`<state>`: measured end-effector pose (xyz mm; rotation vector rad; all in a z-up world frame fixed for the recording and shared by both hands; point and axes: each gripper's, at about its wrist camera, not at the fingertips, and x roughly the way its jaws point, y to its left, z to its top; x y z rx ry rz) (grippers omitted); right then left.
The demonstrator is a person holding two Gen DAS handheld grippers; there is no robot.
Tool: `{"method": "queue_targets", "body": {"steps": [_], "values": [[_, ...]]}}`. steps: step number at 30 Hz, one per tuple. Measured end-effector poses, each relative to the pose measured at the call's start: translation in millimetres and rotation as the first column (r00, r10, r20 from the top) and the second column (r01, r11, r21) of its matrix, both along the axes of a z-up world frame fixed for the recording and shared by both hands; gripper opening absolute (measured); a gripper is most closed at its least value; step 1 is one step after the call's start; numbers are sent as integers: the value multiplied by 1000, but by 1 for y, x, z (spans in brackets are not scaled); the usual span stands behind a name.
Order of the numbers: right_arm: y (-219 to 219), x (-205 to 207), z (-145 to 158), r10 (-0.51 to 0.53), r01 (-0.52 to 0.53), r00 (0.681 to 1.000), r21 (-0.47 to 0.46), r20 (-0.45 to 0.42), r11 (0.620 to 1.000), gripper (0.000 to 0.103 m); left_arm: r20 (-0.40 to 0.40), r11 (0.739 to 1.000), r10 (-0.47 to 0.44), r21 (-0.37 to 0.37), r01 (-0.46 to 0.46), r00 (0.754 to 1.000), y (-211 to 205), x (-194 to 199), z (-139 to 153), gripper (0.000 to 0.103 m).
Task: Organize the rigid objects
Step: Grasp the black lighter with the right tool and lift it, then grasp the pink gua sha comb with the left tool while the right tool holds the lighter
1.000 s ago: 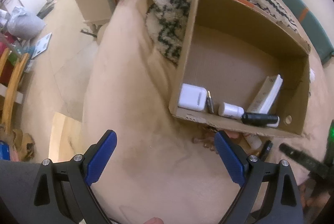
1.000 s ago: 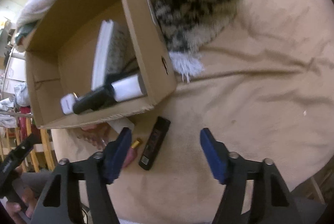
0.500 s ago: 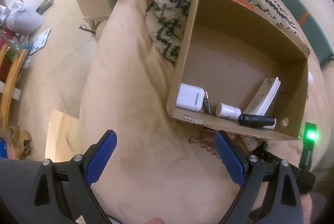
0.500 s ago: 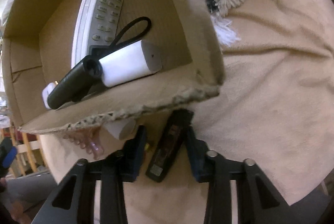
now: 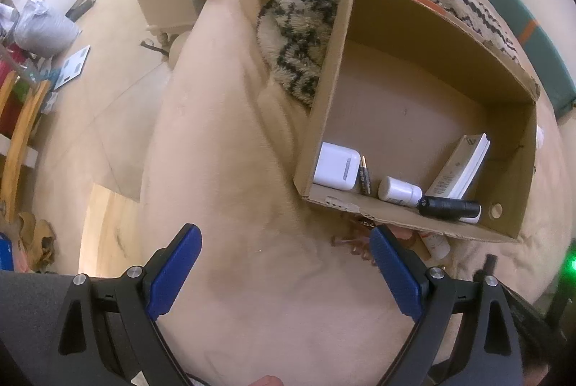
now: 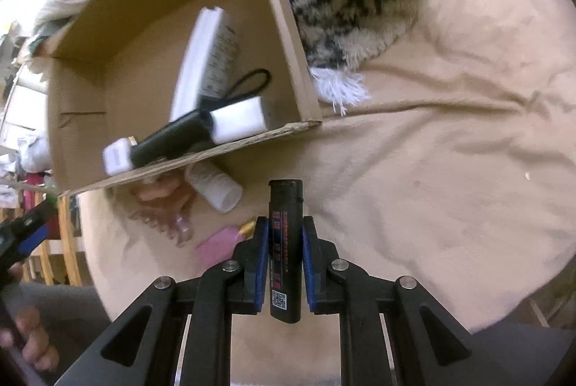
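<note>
Presently, the right tongs [image 6: 285, 234] are pinching a black lighter [image 6: 285, 249] between their blue pads, lifted clear of the beige blanket [image 6: 432, 188] just in front of the cardboard box [image 6: 291, 36]. The left tongs [image 5: 284, 270] stand spread wide with nothing between them, above bare blanket beside the box. Inside the box lie a white case [image 5: 334, 166], a battery [image 5: 364, 175], a white bottle [image 5: 397, 190], a black cylinder [image 5: 448, 207] and a remote [image 5: 462, 166]. A white tube [image 6: 214, 184], a pink clip [image 6: 162, 202] and a pink item [image 6: 217, 247] lie outside it.
</note>
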<state>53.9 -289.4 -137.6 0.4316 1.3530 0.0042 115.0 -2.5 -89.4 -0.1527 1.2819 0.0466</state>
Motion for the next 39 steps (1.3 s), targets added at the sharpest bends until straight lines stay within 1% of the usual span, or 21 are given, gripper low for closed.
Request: {"method": "queue_targets", "body": {"steps": [2, 3, 6, 8, 10, 14, 17, 19, 21, 23, 25, 27, 29, 32, 34, 37, 39], "values": [[1, -5, 13, 18, -18, 999, 3, 44, 1000, 18, 3, 1000, 0, 4, 0, 1000, 0, 0, 0, 94], [4, -6, 25, 31, -31, 997, -8, 69, 999, 18, 5, 1000, 0, 5, 0, 1000, 0, 0, 0, 94], [-1, -11, 53, 70, -67, 982, -24, 177, 997, 18, 6, 1000, -1, 10, 1, 1000, 0, -1, 0, 94], [-2, -12, 75, 88, -77, 962, -52, 260, 996, 18, 4, 1000, -1, 12, 1, 1000, -1, -1, -1, 94], [-5, -13, 91, 98, -88, 942, -46, 322, 995, 18, 4, 1000, 1, 17, -1, 1000, -1, -1, -2, 94], [-3, -3, 115, 122, -107, 910, -60, 395, 992, 18, -2, 999, 6, 39, -6, 1000, 0, 0, -6, 94], [-4, -2, 134, 144, -130, 879, -62, 455, 990, 18, -7, 999, 12, 49, -12, 1000, 2, 1, -9, 94], [-2, 2, 139, 160, -146, 854, -68, 496, 987, 18, -9, 998, 13, 58, -13, 1000, 2, 1, -11, 94], [1, 5, 145, 177, -170, 825, -64, 536, 983, 18, -8, 998, 13, 66, -13, 1000, 1, 1, -12, 94], [6, 9, 151, 202, -193, 789, -79, 580, 978, 18, -8, 997, 12, 76, -11, 1000, 1, 0, -13, 94], [8, 14, 150, 205, -198, 777, -78, 595, 977, 18, -11, 996, 9, 87, -8, 1000, 0, 1, -15, 94], [7, 19, 145, 187, -192, 779, -57, 598, 980, 18, -14, 995, 7, 96, -6, 1000, -1, 1, -18, 94], [3, 22, 135, 156, -174, 788, -28, 596, 984, 18, -17, 995, 5, 101, -3, 1000, 0, 1, -20, 94], [0, 24, 120, 126, -146, 815, -10, 566, 989, 18, -18, 995, -9, 97, 11, 1000, -3, 1, -22, 94], [0, 25, 118, 119, -141, 824, -2, 554, 990, 18, -19, 994, -32, 102, 34, 999, -8, 1, -25, 94], [-1, 25, 119, 119, -137, 826, -8, 551, 990, 18, -18, 991, -77, 108, 79, 997, -19, 3, -29, 94], [-3, 27, 118, 104, -131, 832, 10, 546, 991, 18, -18, 989, -112, 97, 113, 994, -26, 3, -31, 94]]}}
